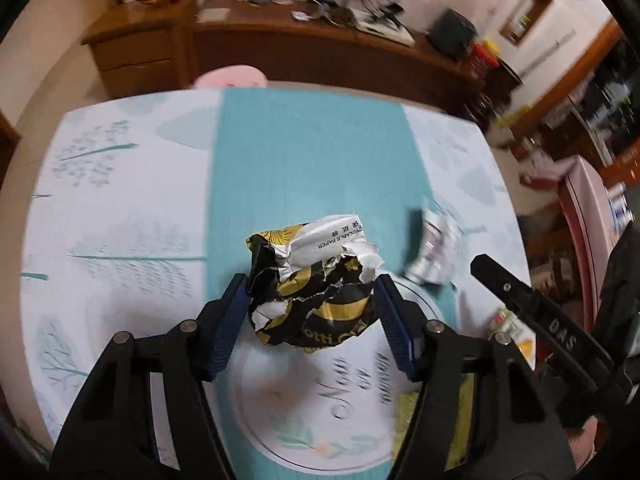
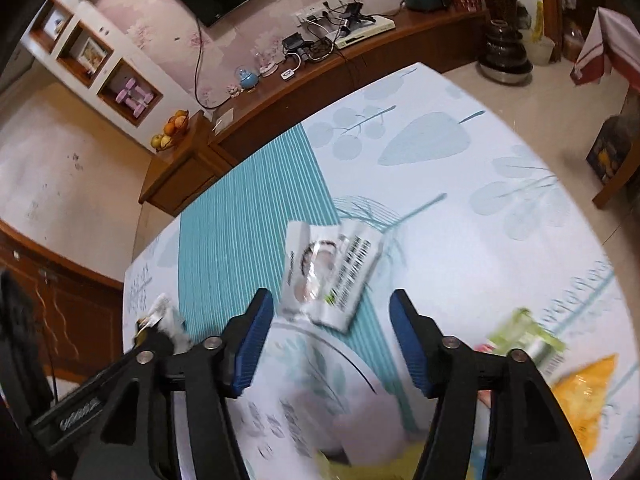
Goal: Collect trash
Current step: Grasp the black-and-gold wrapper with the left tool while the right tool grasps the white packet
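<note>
The left tongs (image 1: pixel 312 304) are pinching a crumpled black, gold and white paper wrapper (image 1: pixel 316 284) between their blue pads, holding it at the centre of the left wrist view, above a round white plate (image 1: pixel 304 412) with cursive lettering that sits on the tabletop (image 1: pixel 132 216). To the right of the wrapper in that view lies a silvery foil packet (image 1: pixel 434 252), apart from it. The right tongs (image 2: pixel 332 336) stand spread wide with nothing between the pads; the same foil packet (image 2: pixel 332 276), barcode showing, lies just beyond their tips, slightly toward the left pad. At the lower right of the right wrist view a green packet (image 2: pixel 528 340) and a yellow wrapper (image 2: pixel 584 396) lie on the cloth, blurred, so I can't quite say whether they touch.
</note>
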A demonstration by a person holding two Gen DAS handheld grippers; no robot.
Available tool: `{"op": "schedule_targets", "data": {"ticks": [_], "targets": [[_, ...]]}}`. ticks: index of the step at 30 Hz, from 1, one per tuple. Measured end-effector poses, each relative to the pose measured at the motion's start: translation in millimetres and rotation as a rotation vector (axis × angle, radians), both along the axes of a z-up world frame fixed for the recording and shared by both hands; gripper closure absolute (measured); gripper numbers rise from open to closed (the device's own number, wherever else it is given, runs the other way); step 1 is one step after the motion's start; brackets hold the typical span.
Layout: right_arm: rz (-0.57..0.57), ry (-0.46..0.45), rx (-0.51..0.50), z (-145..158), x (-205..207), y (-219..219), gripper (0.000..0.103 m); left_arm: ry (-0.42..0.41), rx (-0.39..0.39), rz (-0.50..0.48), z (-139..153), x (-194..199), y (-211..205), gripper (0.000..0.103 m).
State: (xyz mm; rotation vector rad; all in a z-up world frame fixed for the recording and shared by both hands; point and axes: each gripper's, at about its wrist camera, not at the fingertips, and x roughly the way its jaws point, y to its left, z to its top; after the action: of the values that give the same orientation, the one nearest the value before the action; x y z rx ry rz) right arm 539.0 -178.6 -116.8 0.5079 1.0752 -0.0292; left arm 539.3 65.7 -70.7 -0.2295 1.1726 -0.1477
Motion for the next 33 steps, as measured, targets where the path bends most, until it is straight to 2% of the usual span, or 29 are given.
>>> {"op": "schedule_targets", "data": {"ticks": [2, 5, 10, 12, 14, 16, 17, 19, 24, 29, 33], "targets": [[-0.005, 0.007, -0.022, -5, 12, 7, 0.029, 0.007, -0.021, 0.034, -3, 5, 14, 0.043], [0.017, 0.018, -0.060, -14, 29, 23, 0.029, 0.015, -0.036, 0.063, -7, 11, 31, 0.043], [0.023, 0.131, -0.201, -41, 51, 44, 0.029, 0.014, -0.036, 0.078, -14, 15, 46, 0.043], [0.030, 0.131, -0.246, -43, 55, 50, 0.030, 0.016, -0.036, 0.075, -17, 16, 48, 0.043], [0.037, 0.138, -0.291, -46, 55, 52, 0.041, 0.018, -0.034, 0.071, -19, 17, 48, 0.043], [0.034, 0.142, -0.331, -47, 55, 55, 0.065, 0.021, -0.035, 0.067, -20, 15, 48, 0.043], [0.033, 0.140, -0.328, -47, 54, 55, 0.071, 0.021, -0.037, 0.066, -19, 13, 47, 0.043], [0.037, 0.145, -0.319, -46, 52, 53, 0.090, 0.017, -0.035, 0.063, -17, 8, 47, 0.043], [0.065, 0.114, -0.308, -32, 30, 55, 0.092, -0.006, -0.022, 0.046, -4, -9, 43, 0.043], [0.098, 0.049, -0.247, 3, -13, 57, 0.092, -0.027, -0.009, 0.035, 18, -46, 37, 0.043], [0.150, -0.009, -0.210, 37, -57, 59, 0.092, -0.046, -0.006, 0.033, 41, -92, 30, 0.043]]}}
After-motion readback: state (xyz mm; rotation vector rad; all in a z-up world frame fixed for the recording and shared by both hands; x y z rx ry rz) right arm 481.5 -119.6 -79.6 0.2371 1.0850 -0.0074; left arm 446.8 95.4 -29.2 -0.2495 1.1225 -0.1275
